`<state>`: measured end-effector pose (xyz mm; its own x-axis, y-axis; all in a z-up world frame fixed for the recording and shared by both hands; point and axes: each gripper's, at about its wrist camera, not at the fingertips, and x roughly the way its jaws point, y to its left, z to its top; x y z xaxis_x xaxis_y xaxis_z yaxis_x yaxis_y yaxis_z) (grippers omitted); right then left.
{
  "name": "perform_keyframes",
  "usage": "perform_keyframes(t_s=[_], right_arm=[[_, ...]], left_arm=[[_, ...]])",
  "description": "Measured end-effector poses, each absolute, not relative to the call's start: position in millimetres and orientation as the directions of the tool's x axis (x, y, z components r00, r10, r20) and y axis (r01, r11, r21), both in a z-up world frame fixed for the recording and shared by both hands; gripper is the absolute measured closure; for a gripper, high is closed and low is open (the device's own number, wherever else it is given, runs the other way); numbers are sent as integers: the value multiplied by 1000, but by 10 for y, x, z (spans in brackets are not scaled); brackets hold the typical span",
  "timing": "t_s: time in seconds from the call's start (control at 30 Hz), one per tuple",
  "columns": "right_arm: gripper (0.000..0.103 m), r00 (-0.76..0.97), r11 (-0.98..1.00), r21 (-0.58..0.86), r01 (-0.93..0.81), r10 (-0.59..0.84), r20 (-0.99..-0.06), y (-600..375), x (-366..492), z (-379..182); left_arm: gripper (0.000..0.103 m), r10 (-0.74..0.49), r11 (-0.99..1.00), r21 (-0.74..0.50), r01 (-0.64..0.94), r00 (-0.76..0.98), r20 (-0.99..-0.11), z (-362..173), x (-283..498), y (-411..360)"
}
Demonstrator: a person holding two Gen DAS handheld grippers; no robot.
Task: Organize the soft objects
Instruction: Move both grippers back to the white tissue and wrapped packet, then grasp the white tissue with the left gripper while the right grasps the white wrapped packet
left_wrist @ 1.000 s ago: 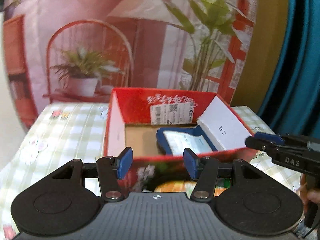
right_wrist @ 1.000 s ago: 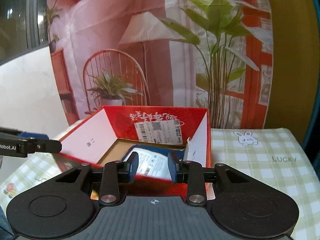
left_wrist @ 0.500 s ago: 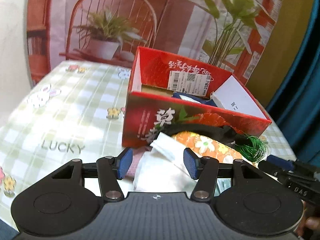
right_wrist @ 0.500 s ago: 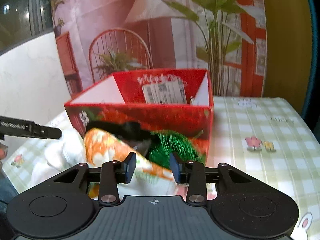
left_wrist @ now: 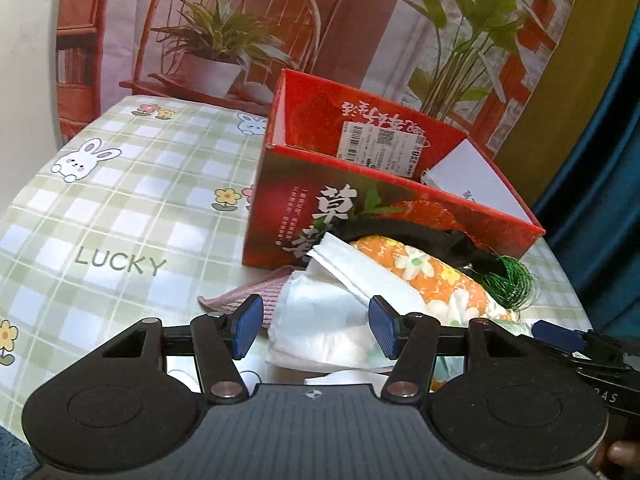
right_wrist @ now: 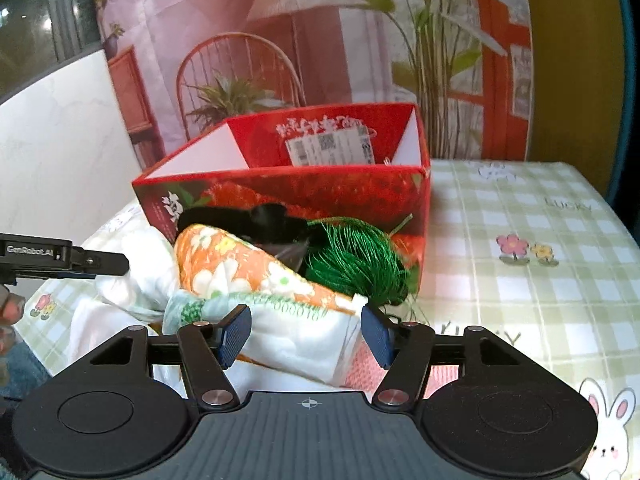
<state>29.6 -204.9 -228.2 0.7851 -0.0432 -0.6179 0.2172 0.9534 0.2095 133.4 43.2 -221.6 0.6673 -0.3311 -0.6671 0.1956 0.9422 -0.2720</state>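
A pile of soft things lies on the table in front of the red box (left_wrist: pixel 360 168) (right_wrist: pixel 320 188): white tissue packs (left_wrist: pixel 332 312), an orange flowered cloth roll (left_wrist: pixel 432 276) (right_wrist: pixel 236 268), a pink knitted cloth (left_wrist: pixel 248 292), a black soft item (right_wrist: pixel 260 220) and a green thread tassel (right_wrist: pixel 356 260) (left_wrist: pixel 512 280). My left gripper (left_wrist: pixel 316 330) is open, its pads on either side of the white tissue pack. My right gripper (right_wrist: pixel 306 332) is open over a white and green tissue pack (right_wrist: pixel 288 320). Each gripper's tip shows in the other view.
The table has a green checked cloth (left_wrist: pixel 120 208) with rabbits and flowers. The red box stands open at the back; its inside is hidden from here. A printed backdrop (left_wrist: pixel 240 40) hangs behind and a blue curtain (left_wrist: pixel 600 200) is at the right.
Both grippers have come down from above the box to the pile in front of it. The right gripper's jaws have opened wider.
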Motion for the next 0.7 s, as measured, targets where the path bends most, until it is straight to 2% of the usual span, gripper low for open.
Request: perform_keyframes(t_s=[0.23,0.57,0.67,0.7], right_arm=[[44,766,941,251,227,-13,-643,-2080,294,-2347],[43,751,929,282,238,8,-660,-2097,329,-2425],[41,748,915,313,255,18,-663,-2135,346,-2458],[41,749,911,323,257,23,-662,-2142,350,-2466]], left_arm=[[37,-347,936,-293,194,648,-678,-2295,1354,437],[37,-380,923,-320,214,640,-668,-2362,1371,385],[39,-368,929,-295,226,660,-655,-2338,1340,367],[44,-366,929,-292,226,661,-655,-2335,1340,369]])
